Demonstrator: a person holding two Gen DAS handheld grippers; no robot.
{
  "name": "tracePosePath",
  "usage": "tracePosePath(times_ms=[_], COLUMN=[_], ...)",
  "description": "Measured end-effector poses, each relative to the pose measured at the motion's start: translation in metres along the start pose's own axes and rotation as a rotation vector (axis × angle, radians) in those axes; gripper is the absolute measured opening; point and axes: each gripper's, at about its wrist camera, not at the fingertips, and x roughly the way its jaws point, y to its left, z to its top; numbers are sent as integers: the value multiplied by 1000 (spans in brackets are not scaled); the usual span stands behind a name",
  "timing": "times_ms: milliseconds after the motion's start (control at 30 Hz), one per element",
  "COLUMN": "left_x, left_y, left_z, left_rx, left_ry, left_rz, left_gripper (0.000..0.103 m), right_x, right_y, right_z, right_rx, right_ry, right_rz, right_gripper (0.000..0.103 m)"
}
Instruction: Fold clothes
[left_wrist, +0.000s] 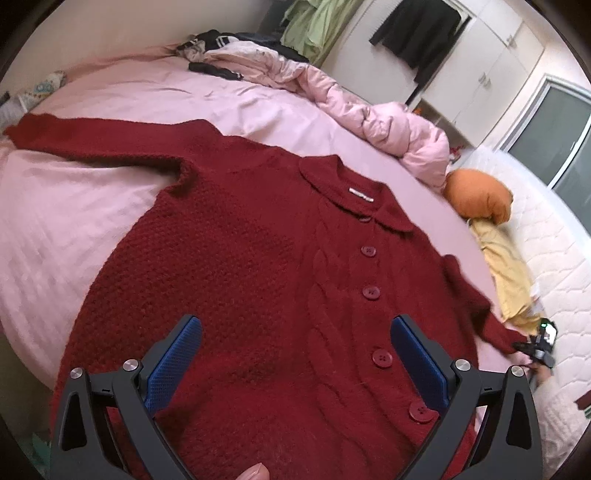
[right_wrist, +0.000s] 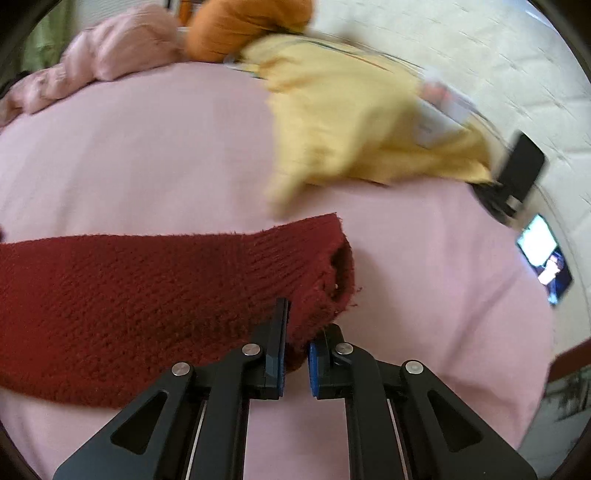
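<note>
Right gripper (right_wrist: 295, 354) was clamped on the cuff (right_wrist: 328, 273); the sleeve ran left across the frame. Left gripper (left_wrist: 295, 354) hung open over the cardigan (left_wrist: 258, 266), gripping nothing.

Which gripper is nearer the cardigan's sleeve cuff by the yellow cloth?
Right. The right gripper is shut on that cuff at its lower edge. The left gripper is open over the cardigan front near the buttons, well away from the cuff.
</note>
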Motion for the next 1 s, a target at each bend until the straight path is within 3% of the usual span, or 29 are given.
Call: tracePosePath(times_ms=[267,433,467,500,567,667,700,767,833,933,967,1000], left_x=[2,3,2,3,2,2,2,2,1,1,0,0], left_y=[-6,-8,-8,-9,-9,-9,-9,-8,-8,-8,-7,-7], left_z=[-1,-1,-1,-1,-2,-2,-2,-2,-2,-2,-2,-2], left_rx=[10,15,15,13,9,10,12,12,9,4,-1,-3], left_ry=[15,20,20,21,20,18,18,17,18,16,15,16], left_rz=[46,55,55,54,49,51,51,51,49,42,37,33], left_gripper=[102,102,102,102,102,102,102,102,102,102,102,102], right_x=[10,31,30,29,23,2,-12,-39,-57,-52,-45,-38], right_y=[-100,-114,-112,-111,-122,-139,-139,-125,-94,-46,-35,-24], right_z=[-7,-15,-16,-17,-19,-20,-19,-17,-19,-31,-37,-44], right_rx=[163,221,196,188,243,320,327,301,208,88,59,27], right_ry=[12,92,77,68,66,82,34,-97,-155,-63,-16,25], right_rz=[-131,-140,-164,-185,-259,-541,-553,-405,-144,268,305,275], right_gripper=[9,10,14,26,44,45,46,46,46,46,46,46])
